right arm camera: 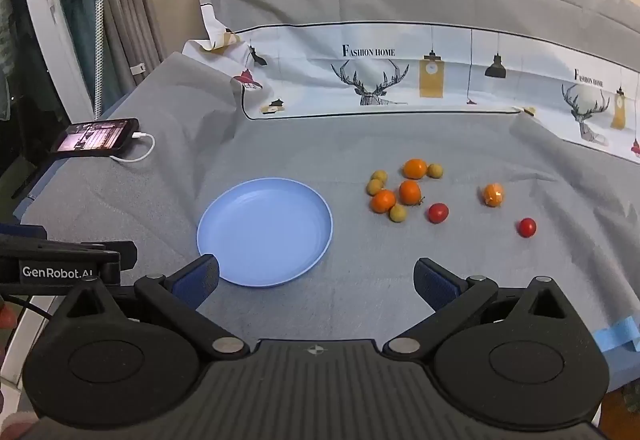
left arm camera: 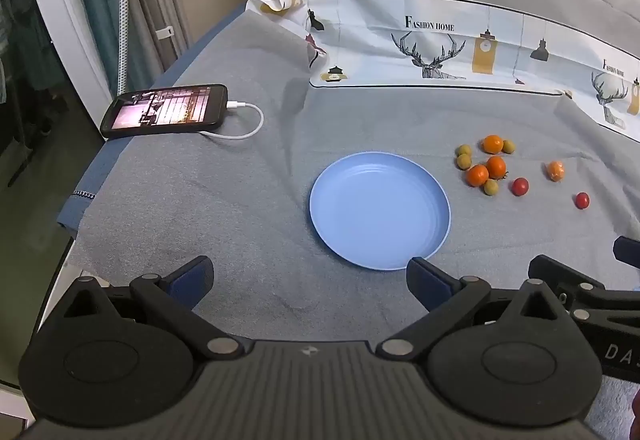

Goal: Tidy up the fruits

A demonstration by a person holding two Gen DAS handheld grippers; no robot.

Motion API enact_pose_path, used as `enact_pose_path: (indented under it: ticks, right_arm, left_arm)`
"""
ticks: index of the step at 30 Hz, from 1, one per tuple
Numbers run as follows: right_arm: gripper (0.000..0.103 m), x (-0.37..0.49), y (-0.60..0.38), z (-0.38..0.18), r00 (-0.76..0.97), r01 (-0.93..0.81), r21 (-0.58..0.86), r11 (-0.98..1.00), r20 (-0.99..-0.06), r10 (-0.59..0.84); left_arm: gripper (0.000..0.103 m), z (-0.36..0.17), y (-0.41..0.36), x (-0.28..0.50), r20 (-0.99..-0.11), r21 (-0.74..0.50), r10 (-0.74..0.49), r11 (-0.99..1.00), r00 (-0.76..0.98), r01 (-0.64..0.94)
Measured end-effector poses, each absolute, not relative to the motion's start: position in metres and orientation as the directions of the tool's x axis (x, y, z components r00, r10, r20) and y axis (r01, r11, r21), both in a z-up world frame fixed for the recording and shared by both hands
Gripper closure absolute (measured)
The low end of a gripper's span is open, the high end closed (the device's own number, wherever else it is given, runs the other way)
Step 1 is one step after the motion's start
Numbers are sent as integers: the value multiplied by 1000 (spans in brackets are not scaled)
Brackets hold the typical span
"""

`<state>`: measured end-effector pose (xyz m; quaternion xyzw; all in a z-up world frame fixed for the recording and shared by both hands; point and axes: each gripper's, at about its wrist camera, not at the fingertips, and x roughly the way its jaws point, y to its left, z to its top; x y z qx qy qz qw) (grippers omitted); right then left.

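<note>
Both grippers spread wide, empty: left (left arm camera: 310, 280), right (right arm camera: 316, 278). Plate (right arm camera: 265, 232) bare, ahead-left of right gripper, its near rim by the left finger. Fruit cluster (right arm camera: 404, 190) on cloth (right arm camera: 360, 300), right of plate, ahead-right of right gripper. Two red tomatoes, nearest (right arm camera: 438, 213); a lone orange piece (right arm camera: 493, 195), possibly peeled. Right gripper nearer to fruit. No long axis: round.
</note>
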<state>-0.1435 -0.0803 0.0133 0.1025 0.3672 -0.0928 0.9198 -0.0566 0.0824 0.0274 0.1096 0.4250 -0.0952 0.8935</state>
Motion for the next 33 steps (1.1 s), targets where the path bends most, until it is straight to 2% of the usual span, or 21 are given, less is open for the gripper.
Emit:
enact_pose_path:
  ticks: [24, 33]
  right_arm:
    - [0, -145, -85, 14, 724, 244, 176, 954, -687, -59]
    - [0, -144, -84, 15, 717, 245, 152, 958, -694, -73]
  left_arm:
    - [0, 30, 75, -61, -777, 141, -66, 951, 626, 276]
    - [0, 31, 74, -62, -773, 143, -70, 949, 631, 280]
